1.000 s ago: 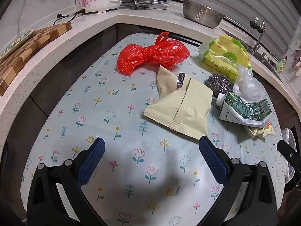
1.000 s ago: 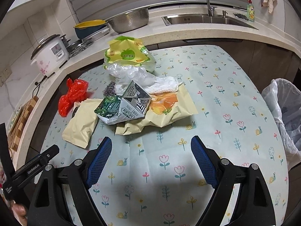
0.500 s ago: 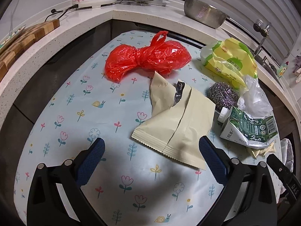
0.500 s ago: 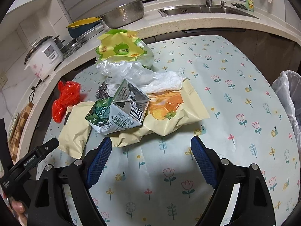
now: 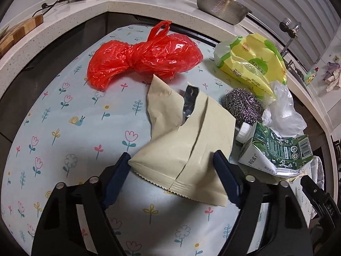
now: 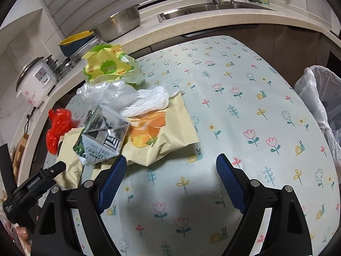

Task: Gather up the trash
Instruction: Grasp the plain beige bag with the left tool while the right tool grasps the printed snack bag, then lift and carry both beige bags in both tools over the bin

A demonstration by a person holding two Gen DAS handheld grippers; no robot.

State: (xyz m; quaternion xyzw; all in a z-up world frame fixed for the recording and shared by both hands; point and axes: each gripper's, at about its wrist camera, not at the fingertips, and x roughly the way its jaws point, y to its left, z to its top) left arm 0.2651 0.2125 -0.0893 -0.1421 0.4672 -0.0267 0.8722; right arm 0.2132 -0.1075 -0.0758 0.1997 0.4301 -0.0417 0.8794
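My left gripper point(image 5: 171, 162) is open, its fingers either side of the near end of a torn beige wrapper point(image 5: 187, 140) on the flowered tablecloth point(image 5: 64, 128). Beyond it lie a red plastic bag point(image 5: 145, 57), a steel scourer point(image 5: 243, 106), a yellow-green packet point(image 5: 251, 61), clear plastic point(image 5: 283, 111) and a crushed green carton point(image 5: 277, 153). My right gripper point(image 6: 170, 164) is open and empty above the cloth, just in front of the carton point(image 6: 104, 136) and a beige wrapper with an orange print point(image 6: 157, 136). White paper towel point(image 6: 149, 102) lies behind.
A bin lined with a clear bag point(image 6: 319, 106) stands at the table's right edge. The counter behind holds a rice cooker point(image 6: 36, 81), a metal colander point(image 6: 119, 25), a sink point(image 6: 213, 10) and a wooden board point(image 5: 19, 32). The cloth's right half point(image 6: 245, 106) is bare.
Both grippers have moved forward towards the trash pile. The left one now straddles the near end of the beige wrapper; the right one is close to the carton.
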